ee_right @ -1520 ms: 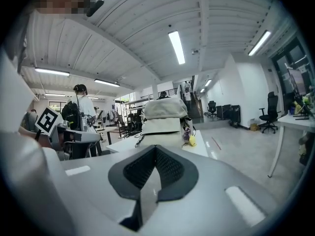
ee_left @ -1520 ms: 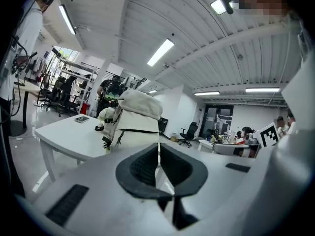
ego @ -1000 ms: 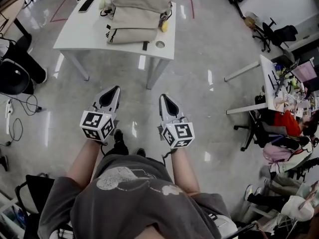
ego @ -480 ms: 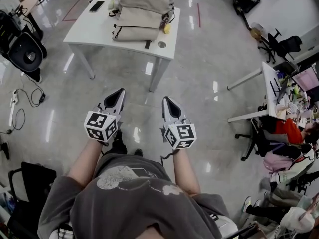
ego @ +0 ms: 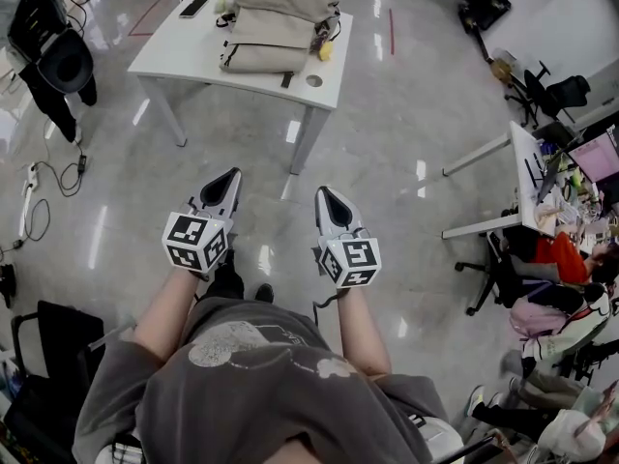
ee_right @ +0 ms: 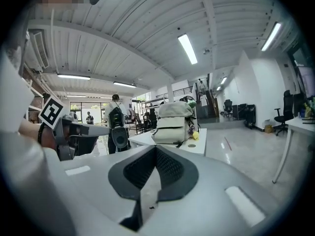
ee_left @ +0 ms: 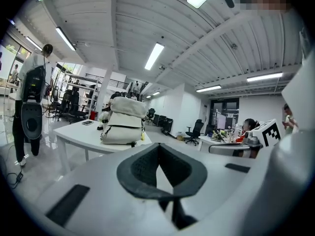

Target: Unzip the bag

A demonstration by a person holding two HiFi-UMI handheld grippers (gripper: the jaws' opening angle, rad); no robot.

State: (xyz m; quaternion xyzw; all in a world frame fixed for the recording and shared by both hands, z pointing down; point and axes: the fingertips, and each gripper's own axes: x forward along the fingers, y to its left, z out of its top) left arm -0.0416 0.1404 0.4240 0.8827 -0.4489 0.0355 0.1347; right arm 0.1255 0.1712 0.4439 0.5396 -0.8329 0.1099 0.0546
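Note:
A beige backpack (ego: 279, 22) lies on a white table (ego: 174, 58) at the top of the head view, well ahead of me. It also shows in the left gripper view as the backpack (ee_left: 122, 126) and in the right gripper view as the backpack (ee_right: 172, 123). My left gripper (ego: 230, 177) and right gripper (ego: 322, 194) hang side by side over the floor, far short of the table. Both are shut with nothing between their jaws.
A phone (ego: 193, 7) and a small yellow object (ego: 326, 51) lie on the table. A person with a black backpack (ego: 58, 61) stands at the left. Cables (ego: 39, 196) trail on the floor. Desks and office chairs (ego: 527, 172) with seated people line the right side.
The view has drifted so the table sits slightly further right and higher. The person at the left has come further into the picture. Both grippers keep their pose, shut.

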